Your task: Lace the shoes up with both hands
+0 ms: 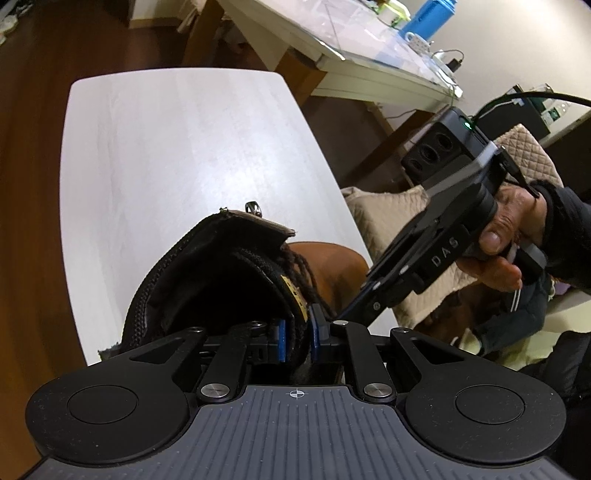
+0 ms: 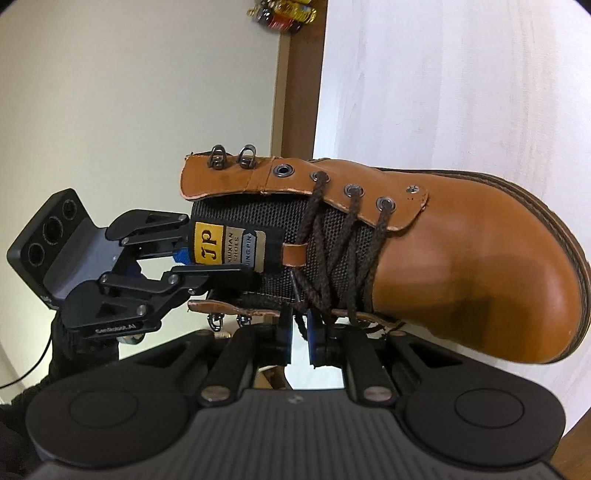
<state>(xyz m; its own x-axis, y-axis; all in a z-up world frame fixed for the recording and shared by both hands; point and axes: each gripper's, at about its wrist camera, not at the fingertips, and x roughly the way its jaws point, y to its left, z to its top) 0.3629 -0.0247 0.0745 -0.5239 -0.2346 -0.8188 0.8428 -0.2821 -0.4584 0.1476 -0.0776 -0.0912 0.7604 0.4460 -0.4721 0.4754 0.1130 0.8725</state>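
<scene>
A tan leather boot [image 2: 461, 258] lies on its side on the white table [image 2: 461, 92], its dark brown lace [image 2: 332, 251] crossed through the lower eyelets. One upper eyelet [image 2: 284, 170] and the hooks [image 2: 232, 157] are bare. My left gripper [image 1: 298, 338] is shut on the boot's black tongue [image 2: 236, 245], near the yellow label; in the right wrist view this gripper [image 2: 188, 251] reaches in from the left. My right gripper [image 2: 300, 338] stands at the boot's lower eyelet flap, jaws slightly apart. A lace strand runs by the gap, and no pad presses on it.
A hand [image 1: 506, 229] holds the right gripper [image 1: 343, 315] at the table's right edge. Beyond that edge are a quilted chair cushion [image 1: 388, 229] and a second table with a blue bottle [image 1: 432, 18]. Dark wood floor surrounds the white table [image 1: 166, 147].
</scene>
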